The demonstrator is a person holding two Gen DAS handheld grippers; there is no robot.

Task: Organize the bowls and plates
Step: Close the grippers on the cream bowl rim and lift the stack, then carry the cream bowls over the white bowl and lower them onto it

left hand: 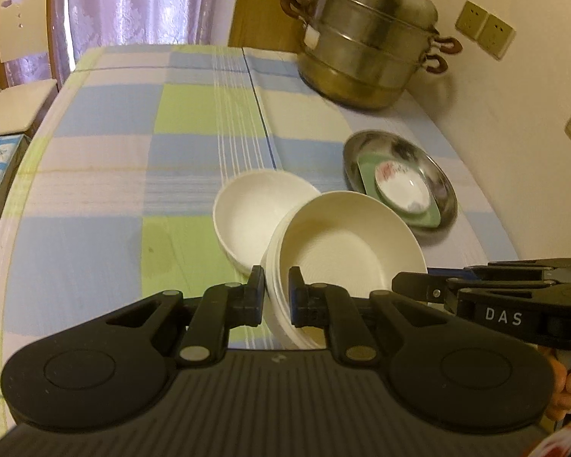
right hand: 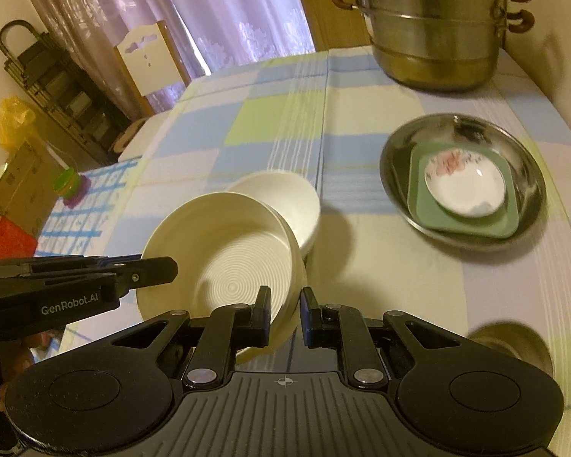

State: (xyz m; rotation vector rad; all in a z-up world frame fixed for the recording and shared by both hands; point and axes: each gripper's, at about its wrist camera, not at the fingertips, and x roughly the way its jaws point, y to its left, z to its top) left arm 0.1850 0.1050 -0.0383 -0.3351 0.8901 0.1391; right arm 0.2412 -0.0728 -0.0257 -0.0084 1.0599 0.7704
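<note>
Both tools — left tool [left hand: 277, 297], right tool [right hand: 284, 314] — pinch the white bowl's [left hand: 346, 243] rim; its near edge hides behind them.

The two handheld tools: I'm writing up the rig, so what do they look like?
Both are matte black plastic. Each left tool and right tool has a ribbed grey-black body, two round side discs, silver pivot rivets and linked arms ending in blocky fingers with blue pads. White lettering on the sides reads "DAS" and "GenRobot.AI".
</note>
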